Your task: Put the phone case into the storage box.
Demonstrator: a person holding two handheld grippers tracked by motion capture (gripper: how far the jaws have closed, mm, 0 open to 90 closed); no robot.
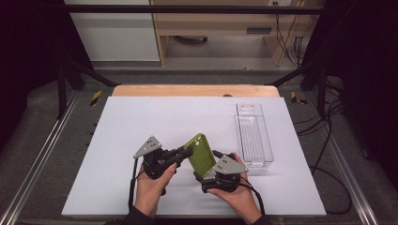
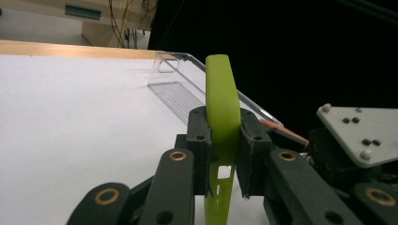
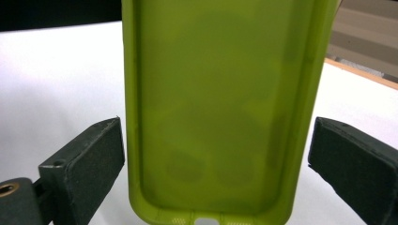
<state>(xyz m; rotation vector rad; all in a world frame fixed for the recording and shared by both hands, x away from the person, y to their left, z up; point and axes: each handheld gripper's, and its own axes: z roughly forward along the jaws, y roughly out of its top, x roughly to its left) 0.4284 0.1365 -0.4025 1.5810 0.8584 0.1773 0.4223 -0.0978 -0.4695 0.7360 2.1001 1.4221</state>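
A clear plastic tray (image 1: 254, 136) lies on the white table (image 1: 141, 122) at the right, with nothing in it; no writing can be read anywhere. The green phone case (image 1: 201, 154) is held above the table, left of the tray. The left gripper (image 2: 224, 140) clamps its edge, while the right gripper (image 3: 216, 154) stands open, jaws apart on either side of the case.

No text, label, brand, number or sign can be read in any of the views. The green phone case (image 3: 220, 108) shows a plain inner face with faint darker blotches, perhaps shadows rather than print. The clear plastic tray (image 1: 254, 136) carries only moulded ribs, and the grey plate (image 2: 363, 133) bears screws and holes but no lettering.
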